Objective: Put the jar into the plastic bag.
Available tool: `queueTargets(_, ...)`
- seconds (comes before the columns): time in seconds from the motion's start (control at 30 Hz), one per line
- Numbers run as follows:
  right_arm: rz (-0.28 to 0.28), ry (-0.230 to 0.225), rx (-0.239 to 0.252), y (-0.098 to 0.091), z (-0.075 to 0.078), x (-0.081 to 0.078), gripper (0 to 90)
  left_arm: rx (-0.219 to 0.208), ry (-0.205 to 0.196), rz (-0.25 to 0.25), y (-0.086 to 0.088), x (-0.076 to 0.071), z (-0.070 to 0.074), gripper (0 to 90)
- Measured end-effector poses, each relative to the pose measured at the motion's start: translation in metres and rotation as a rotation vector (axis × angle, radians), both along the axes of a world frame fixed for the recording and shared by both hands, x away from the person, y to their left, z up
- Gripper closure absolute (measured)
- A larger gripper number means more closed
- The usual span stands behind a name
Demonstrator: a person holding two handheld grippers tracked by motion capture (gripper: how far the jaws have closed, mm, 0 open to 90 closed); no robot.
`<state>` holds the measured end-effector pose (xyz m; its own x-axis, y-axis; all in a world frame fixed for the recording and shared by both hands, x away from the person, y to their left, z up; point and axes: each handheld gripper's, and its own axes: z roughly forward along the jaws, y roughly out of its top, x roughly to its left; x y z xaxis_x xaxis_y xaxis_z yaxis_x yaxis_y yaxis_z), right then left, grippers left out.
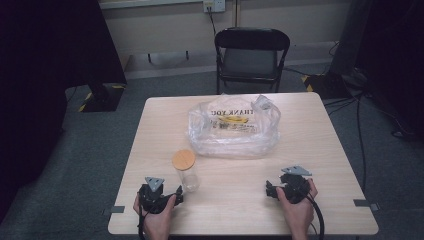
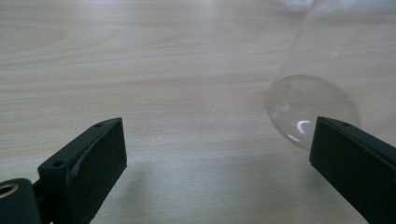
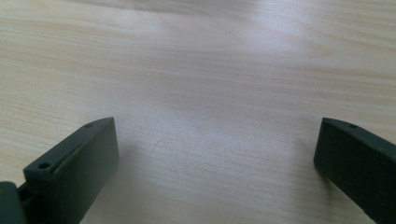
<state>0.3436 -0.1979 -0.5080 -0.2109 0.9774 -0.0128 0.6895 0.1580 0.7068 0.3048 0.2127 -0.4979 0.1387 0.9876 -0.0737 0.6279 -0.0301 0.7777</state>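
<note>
High view: a light wooden table [image 1: 320, 150] is seen from above, with a clear plastic bag [image 1: 233, 127] printed "THANK YOU" lying crumpled toward the far middle of the top. Nearer the person, a clear glass jar [image 1: 185, 172] with a round wooden lid [image 1: 183, 160] stands upright, apart from the bag. The left gripper [image 1: 172, 192] is held in the left hand [image 1: 156, 215] at the near left edge, just beside the jar. The right gripper [image 1: 272, 190] is held in the right hand [image 1: 297, 207] at the near right, well apart from the jar and from the bag. A black folding chair [image 1: 251, 55] is placed beyond the far edge of the table.

Left gripper view: the jaws are spread wide with nothing between them, and the jar's base [image 2: 310, 109] is seen resting on the wood near the right-hand jaw; contact cannot be told.

Right gripper view: the jaws are spread wide over bare wood grain [image 3: 210, 93], with nothing gripped
</note>
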Motion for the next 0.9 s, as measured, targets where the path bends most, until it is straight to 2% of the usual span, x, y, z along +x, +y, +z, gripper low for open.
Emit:
queueTargets(0.07,0.000,0.000,0.000,0.000,0.000,0.000,0.0,-0.010,-0.030,-0.017,0.000,-0.002,0.002,2.4)
queueTargets(0.27,0.000,0.000,0.000,0.000,0.000,0.000,0.0,-0.028,-0.032,-0.069,-0.004,-0.004,0.004,2.4)
queueTargets(0.47,0.000,0.000,0.000,0.000,0.000,0.000,0.0,-0.044,-0.040,-0.094,-0.006,-0.006,0.010,2.5)
queueTargets(0.6,0.000,0.000,0.000,0.000,0.000,0.000,0.0,-0.063,-0.066,-0.112,-0.008,-0.009,0.018,2.4)
queueTargets(0.73,0.000,0.000,0.000,0.000,0.000,0.000,0.0,-0.065,-0.088,-0.104,-0.009,-0.012,0.024,2.1)
queueTargets(0.8,0.000,0.000,0.000,0.000,0.000,0.000,0.0,-0.077,-0.109,-0.119,-0.011,-0.014,0.030,1.9)
queueTargets(0.9,0.000,0.000,0.000,0.000,0.000,0.000,0.0,-0.080,-0.116,-0.134,-0.012,-0.014,0.033,1.6)
